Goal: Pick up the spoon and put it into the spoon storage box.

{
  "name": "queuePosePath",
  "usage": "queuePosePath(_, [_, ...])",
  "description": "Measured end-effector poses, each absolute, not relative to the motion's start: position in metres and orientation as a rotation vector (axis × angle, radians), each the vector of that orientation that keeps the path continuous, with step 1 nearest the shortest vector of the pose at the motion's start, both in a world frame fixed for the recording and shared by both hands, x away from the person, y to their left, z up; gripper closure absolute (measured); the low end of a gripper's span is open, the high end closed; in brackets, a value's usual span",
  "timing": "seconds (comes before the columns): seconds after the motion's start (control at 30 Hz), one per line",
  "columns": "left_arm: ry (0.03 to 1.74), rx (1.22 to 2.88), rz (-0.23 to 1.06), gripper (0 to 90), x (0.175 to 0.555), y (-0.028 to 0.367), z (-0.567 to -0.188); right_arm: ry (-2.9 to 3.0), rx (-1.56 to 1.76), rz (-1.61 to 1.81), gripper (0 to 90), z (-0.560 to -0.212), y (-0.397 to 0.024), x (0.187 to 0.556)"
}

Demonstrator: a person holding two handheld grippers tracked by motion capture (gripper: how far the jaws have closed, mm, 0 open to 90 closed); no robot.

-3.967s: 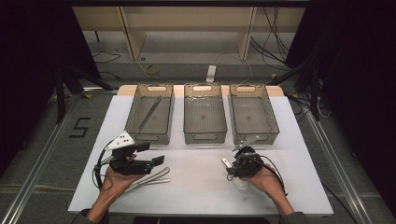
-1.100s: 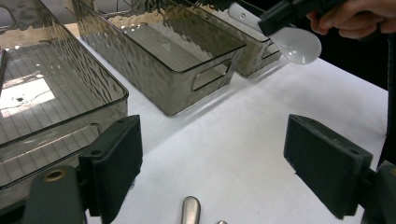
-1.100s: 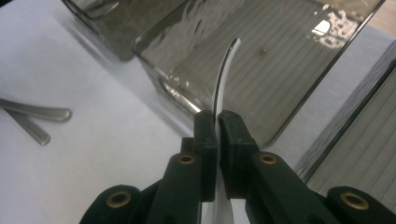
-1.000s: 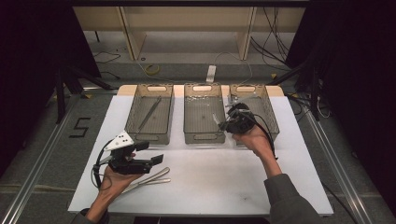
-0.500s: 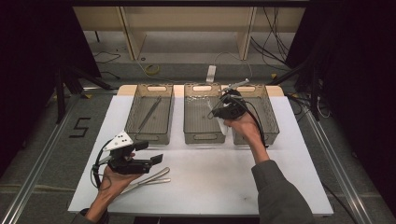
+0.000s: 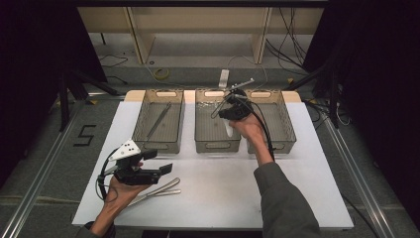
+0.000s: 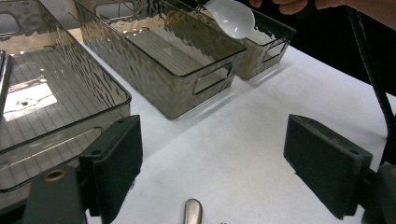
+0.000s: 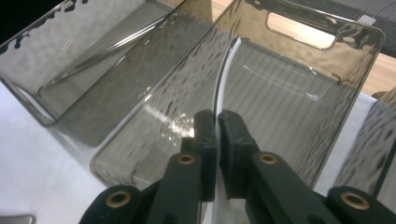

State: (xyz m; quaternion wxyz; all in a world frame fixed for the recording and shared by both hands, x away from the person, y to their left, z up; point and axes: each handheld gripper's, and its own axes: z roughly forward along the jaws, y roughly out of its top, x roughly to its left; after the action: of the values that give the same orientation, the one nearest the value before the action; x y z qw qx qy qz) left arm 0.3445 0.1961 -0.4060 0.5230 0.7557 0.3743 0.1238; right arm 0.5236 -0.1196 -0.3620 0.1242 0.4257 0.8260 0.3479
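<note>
My right gripper point(image 6: 232, 108) hovers over the middle grey bin point(image 6: 216, 147), shut on a white plastic spoon point(image 6: 227, 130). In the right gripper view the jaws point(image 8: 217, 126) pinch the spoon's thin handle point(image 8: 225, 77), which arcs out over the bin's inside. The spoon's bowl point(image 7: 232, 18) hangs above that bin in the left gripper view. My left gripper point(image 6: 157, 161) is held near the table's front left, open, with nothing between its pads point(image 7: 116, 156). Metal utensils point(image 6: 158, 191) lie on the white table just under it, one tip point(image 7: 193, 212) showing between the jaws.
Three grey see-through bins stand in a row at the back. The left bin point(image 6: 140, 130) holds a long metal utensil point(image 6: 158, 120); the right bin point(image 6: 287, 130) sits beside my right hand. White table surface point(image 6: 213, 188) stretches in front of the bins.
My right hand has carried the white spoon from the table's front right up to the bins, then leftward and farther back over the middle bin. The left gripper has stayed put.
</note>
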Motion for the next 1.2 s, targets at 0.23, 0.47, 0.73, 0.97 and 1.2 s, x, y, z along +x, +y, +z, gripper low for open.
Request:
queuePosePath(0.23, [0.894,1.811,0.298,19.3,0.344,0.196,-0.406,2.393,1.268,1.008,86.4,-0.363,-0.109,0.529])
queuePosePath(0.47, [0.890,1.813,0.305,19.8,0.344,0.197,-0.406,2.388,1.286,1.001,86.4,-0.371,-0.101,0.533])
queuePosePath(0.73, [0.891,1.812,0.304,19.7,0.344,0.196,-0.406,2.377,1.302,0.990,86.3,-0.375,-0.099,0.535])
queuePosePath(0.97, [0.892,1.790,0.313,19.1,0.343,0.197,-0.405,2.381,1.299,0.991,86.1,-0.380,-0.093,0.535])
queuePosePath(1.2, [0.890,1.805,0.316,19.0,0.344,0.197,-0.405,2.398,1.297,0.985,86.0,-0.387,-0.088,0.536])
